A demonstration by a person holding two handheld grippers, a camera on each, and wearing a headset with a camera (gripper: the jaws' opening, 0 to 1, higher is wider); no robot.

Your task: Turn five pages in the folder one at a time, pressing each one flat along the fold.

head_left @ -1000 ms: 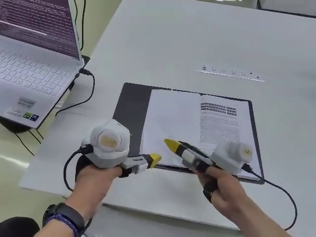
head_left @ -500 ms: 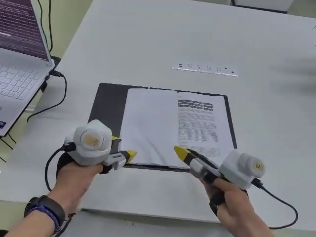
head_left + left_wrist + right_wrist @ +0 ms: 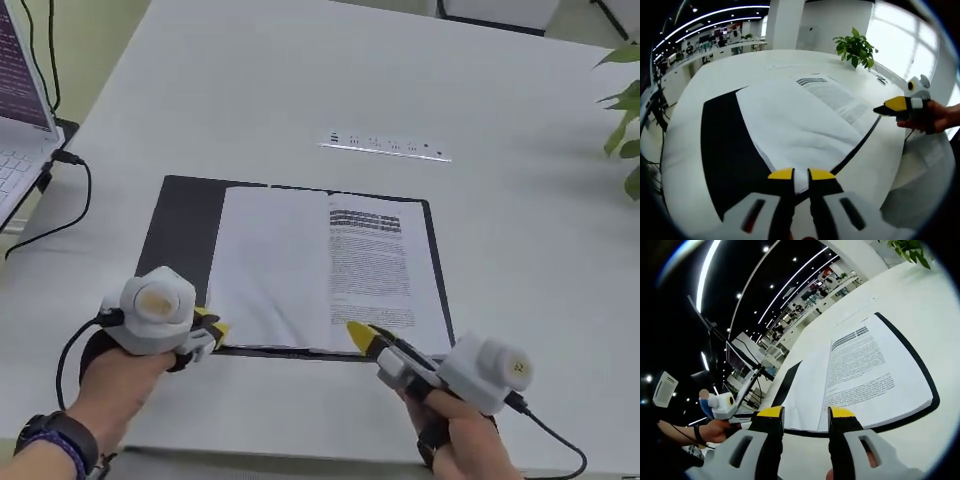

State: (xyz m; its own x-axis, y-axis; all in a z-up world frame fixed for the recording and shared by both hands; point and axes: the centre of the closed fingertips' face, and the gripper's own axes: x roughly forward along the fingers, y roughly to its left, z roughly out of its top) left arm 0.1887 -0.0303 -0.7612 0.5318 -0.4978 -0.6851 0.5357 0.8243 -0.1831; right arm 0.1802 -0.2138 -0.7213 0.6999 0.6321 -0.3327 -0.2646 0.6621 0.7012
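I am looking at the folder (image 3: 180,238), which is lying open and flat on the white tabletop (image 3: 300,80), close to its near edge and about halfway between its left and right edges. The cover is black, matte and rectangular, and it is showing as a wide band on the left and as a thin frame along the other sides. The left page (image 3: 265,265) is plain white paper and is bulging a little near the fold. The right page (image 3: 372,268) is carrying dense printed lines under a bold dark heading. The open folder is wider than it is deep, so its long axis is running parallel to the near edge of the tabletop. The fold is running from the near edge towards the far edge, and the heading is pointing to the far edge.

The left gripper (image 3: 213,325) is hovering at the near left corner of the left page. Its yellow-tipped jaws are drawn almost together, leaving only a thin slit, and I cannot tell if they are pinching the paper. The right gripper (image 3: 358,335) is resting over the near edge of the right page, with its jaws spread apart and nothing between them.

Beyond the folder a thin white strip (image 3: 385,148) is lying nearer to the far edge.
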